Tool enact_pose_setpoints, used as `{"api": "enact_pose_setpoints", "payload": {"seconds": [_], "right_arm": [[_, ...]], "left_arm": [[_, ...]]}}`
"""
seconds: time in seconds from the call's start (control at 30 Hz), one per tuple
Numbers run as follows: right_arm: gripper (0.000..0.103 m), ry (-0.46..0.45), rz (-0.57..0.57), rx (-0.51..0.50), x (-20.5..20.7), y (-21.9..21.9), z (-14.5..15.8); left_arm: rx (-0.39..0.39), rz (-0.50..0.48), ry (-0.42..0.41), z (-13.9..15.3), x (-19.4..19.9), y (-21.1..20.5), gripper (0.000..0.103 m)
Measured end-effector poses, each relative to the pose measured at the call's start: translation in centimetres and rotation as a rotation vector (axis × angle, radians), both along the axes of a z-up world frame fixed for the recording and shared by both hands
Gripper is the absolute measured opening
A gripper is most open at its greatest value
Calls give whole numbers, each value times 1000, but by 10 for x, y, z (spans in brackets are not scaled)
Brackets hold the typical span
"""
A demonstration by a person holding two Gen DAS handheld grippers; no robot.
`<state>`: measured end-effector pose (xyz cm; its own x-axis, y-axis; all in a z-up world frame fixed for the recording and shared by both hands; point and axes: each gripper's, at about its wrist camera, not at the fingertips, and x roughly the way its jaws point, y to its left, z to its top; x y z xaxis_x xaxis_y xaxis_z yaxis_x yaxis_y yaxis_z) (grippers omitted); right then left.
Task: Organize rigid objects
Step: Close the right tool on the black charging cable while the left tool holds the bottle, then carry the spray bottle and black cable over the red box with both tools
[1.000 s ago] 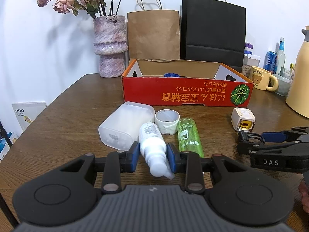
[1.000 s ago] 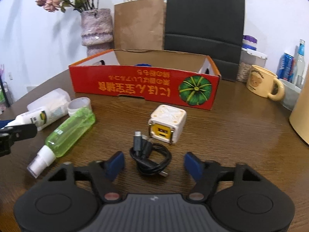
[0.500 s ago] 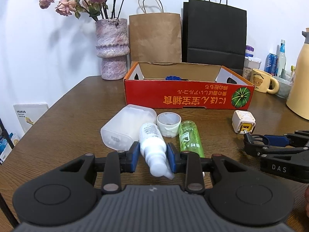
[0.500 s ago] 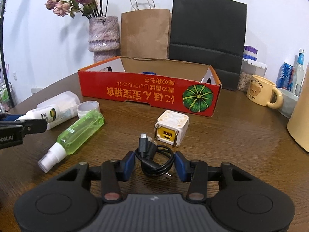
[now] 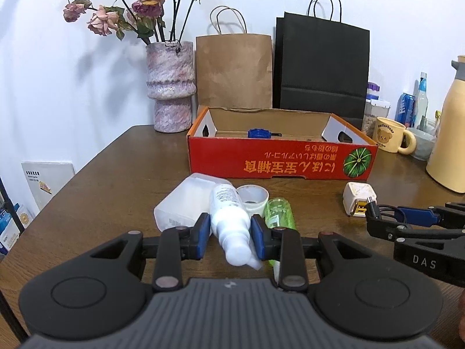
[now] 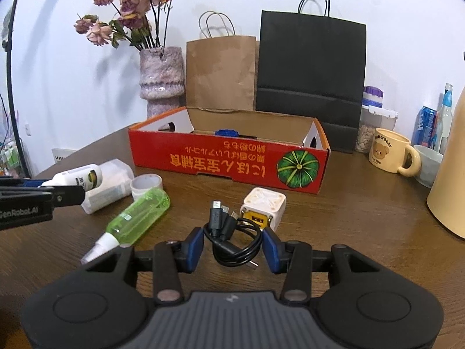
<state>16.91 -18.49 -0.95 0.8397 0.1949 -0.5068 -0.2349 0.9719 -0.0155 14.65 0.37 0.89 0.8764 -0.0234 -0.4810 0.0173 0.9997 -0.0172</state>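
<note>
My left gripper [image 5: 229,232] is shut on a white bottle [image 5: 229,212], which points back toward the camera. My right gripper [image 6: 232,247] is shut on a coiled black cable [image 6: 216,218], with both blue pads against the coil. Just beyond the cable a white cube charger [image 6: 263,206] sits on the table. A green spray bottle [image 6: 139,215] lies to its left, beside a tape roll [image 6: 146,184] and a translucent plastic case [image 6: 113,180]. Behind them stands an open red cardboard box [image 6: 226,157] with a blue item [image 6: 226,132] inside.
A pink vase [image 5: 170,93] with dried roses, a brown paper bag [image 5: 234,69] and a black paper bag [image 5: 321,67] stand behind the box. At the right are a cream mug [image 6: 389,152], a cream jug [image 6: 450,192], cans and jars. The wooden table's edge [image 5: 72,180] curves away on the left.
My right gripper's jaws went from wide apart around the cable to shut on it, and the gripper rose a little. My left gripper kept its hold on the white bottle.
</note>
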Motion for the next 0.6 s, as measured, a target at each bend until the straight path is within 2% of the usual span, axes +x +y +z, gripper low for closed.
{"api": "enact_pose_setpoints", "payload": {"seconds": [0.6], "right_arm": [[43, -103, 19, 3, 9, 7, 40]], "left_arm": [[0, -18, -78, 37, 17, -14, 32]]}}
